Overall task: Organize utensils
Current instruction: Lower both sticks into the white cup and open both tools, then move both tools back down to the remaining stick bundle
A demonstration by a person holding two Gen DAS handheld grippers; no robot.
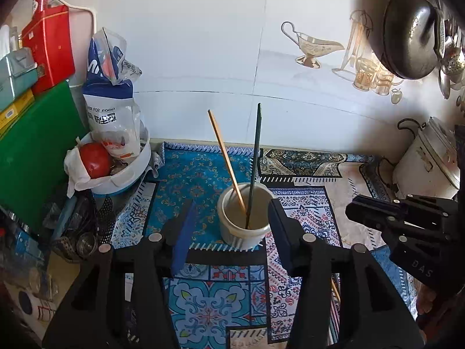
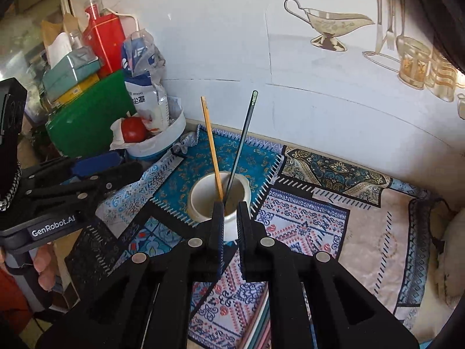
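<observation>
A patterned cloth in blues, reds and cream is covering the bench, running back to a white tiled wall; a green board is leaning at the left edge, with a red tin and a teal box sitting above it; a white enamel pot is standing at the right, under a dark wok hanging on the wall; a white bowl is sitting beside the green board, holding a plastic bag and a red tomato.

The left gripper is standing open with nothing between its pads, its fingers framing a white cup that is sitting on the blue part of the cloth; the right gripper is hovering just in front of that cup with only a narrow gap between its fingers, gripping nothing.

A light wooden chopstick and a dark chopstick are standing in the cup, leaning apart against its rim; more thin sticks are lying on the cloth beneath the right gripper, mostly hidden.
</observation>
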